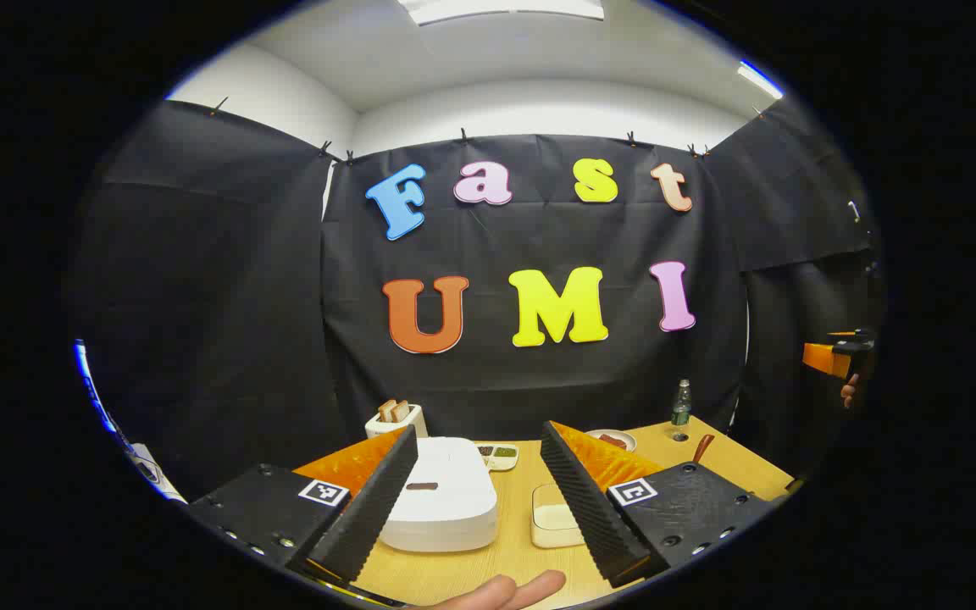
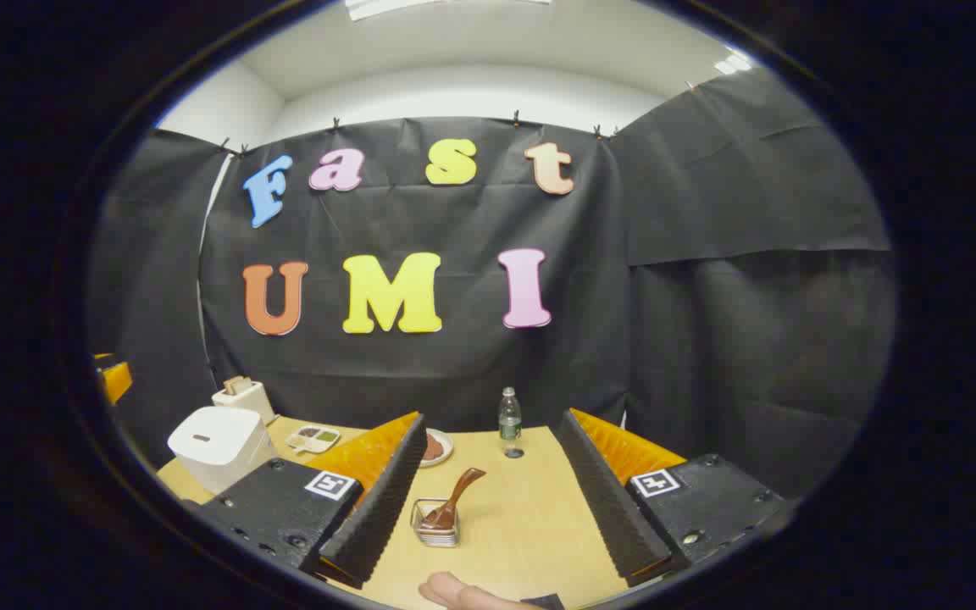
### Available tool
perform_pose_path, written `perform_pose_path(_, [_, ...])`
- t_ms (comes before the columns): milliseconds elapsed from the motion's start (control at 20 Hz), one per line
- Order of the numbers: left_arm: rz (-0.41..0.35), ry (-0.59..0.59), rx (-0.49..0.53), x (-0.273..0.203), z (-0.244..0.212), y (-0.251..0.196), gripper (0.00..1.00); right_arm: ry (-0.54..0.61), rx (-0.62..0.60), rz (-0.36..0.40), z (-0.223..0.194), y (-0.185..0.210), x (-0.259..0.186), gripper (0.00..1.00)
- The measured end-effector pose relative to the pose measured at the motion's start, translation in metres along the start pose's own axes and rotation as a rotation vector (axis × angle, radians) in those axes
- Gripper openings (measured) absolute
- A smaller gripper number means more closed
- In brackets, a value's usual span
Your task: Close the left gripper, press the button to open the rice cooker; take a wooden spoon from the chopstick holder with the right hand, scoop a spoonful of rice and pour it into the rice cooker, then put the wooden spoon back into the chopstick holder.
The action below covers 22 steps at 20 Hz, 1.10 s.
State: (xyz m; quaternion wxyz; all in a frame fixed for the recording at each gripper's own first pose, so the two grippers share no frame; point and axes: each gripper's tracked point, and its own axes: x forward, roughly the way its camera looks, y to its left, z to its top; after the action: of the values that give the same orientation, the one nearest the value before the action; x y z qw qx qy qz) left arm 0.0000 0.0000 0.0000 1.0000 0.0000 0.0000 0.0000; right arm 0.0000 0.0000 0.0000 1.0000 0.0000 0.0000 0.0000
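Left gripper point(image 1: 475, 508) wide open, empty, above the closed rice cooker point(image 1: 446, 500). Right gripper point(image 2: 488, 508) wide open, empty; wooden spoon point(image 2: 454, 500) stands in chopstick holder point(image 2: 437, 524).

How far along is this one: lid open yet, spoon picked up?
Nothing done yet. The rice cooker has its lid down, and the left gripper faces it with jaws apart. The wooden spoon sits in the chopstick holder, the right gripper open before it. All steps remain: closing, pressing, scooping, pouring, returning.
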Motion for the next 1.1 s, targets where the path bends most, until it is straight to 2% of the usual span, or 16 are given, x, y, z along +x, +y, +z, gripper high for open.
perform_pose_path(350, [-0.006, 0.005, 0.019, 0.007, -0.008, 0.0, 0.96, -0.03, 0.009, 0.016, 0.003, -0.004, -0.003, 1.0])
perform_pose_path(650, [-0.006, 0.014, -0.009, 0.014, -0.013, 0.005, 0.97, -0.03, 0.043, 0.036, -0.007, -0.011, 0.007, 0.99])
perform_pose_path(950, [0.055, 0.023, -0.053, 0.034, -0.022, 0.028, 0.91, -0.07, 0.043, 0.085, -0.015, -0.012, 0.025, 1.0])
perform_pose_path(1000, [0.06, 0.01, -0.047, 0.036, -0.023, 0.03, 0.72, -0.067, 0.034, 0.086, -0.019, -0.014, 0.03, 0.99])
perform_pose_path(1050, [0.065, 0.008, -0.037, 0.039, -0.025, 0.032, 0.75, -0.061, 0.03, 0.081, -0.022, -0.017, 0.035, 0.99])
perform_pose_path(1100, [0.076, 0.003, -0.025, 0.044, -0.028, 0.036, 0.67, -0.053, 0.027, 0.076, -0.025, -0.021, 0.04, 0.99])
